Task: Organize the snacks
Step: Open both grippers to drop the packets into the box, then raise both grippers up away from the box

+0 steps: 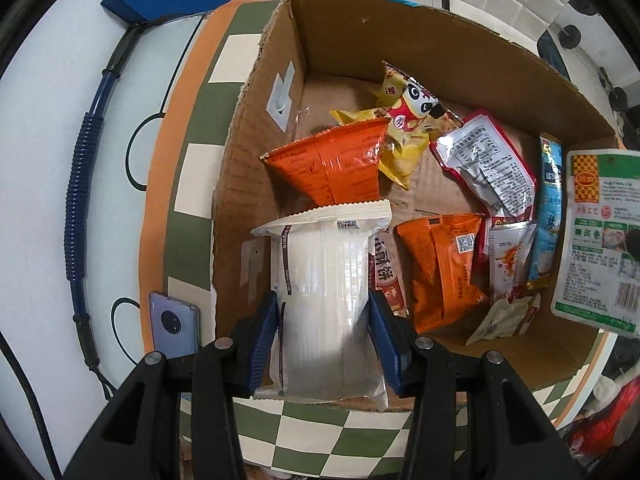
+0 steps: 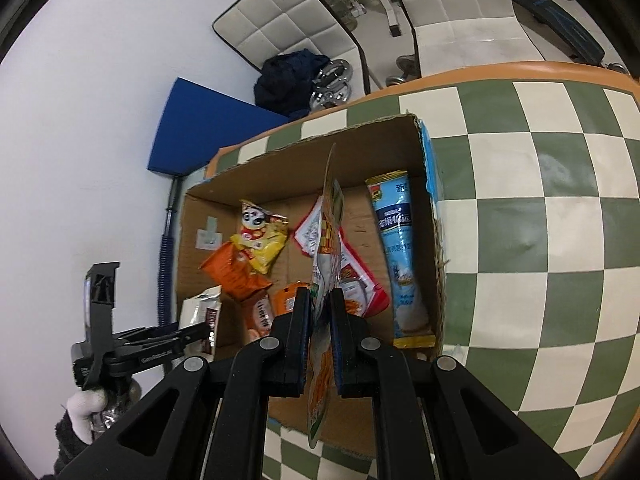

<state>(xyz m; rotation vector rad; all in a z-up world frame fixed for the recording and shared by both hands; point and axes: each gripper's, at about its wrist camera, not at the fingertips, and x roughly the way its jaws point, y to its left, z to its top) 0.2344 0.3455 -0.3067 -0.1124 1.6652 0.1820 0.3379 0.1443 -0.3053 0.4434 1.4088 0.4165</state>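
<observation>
The left gripper [image 1: 324, 328] is clamped on a white packet [image 1: 320, 300], its blue pads pressed against both sides, holding it over the near-left corner of the cardboard box [image 1: 256, 152]. The right gripper [image 2: 320, 316] is closed on a flat green-labelled pouch [image 2: 326, 264], held edge-on above the box's near edge. Inside the box lie an orange bag [image 1: 336, 160] with a yellow panda bag [image 1: 404, 120] behind it, a second orange bag [image 1: 440, 264], a silver-red sachet [image 1: 488, 160] and a blue tube pack [image 2: 400, 256] along the right wall. The box sits on a green-checked tabletop [image 2: 540, 220]; a phone [image 1: 174, 324] lies beside its left wall.
</observation>
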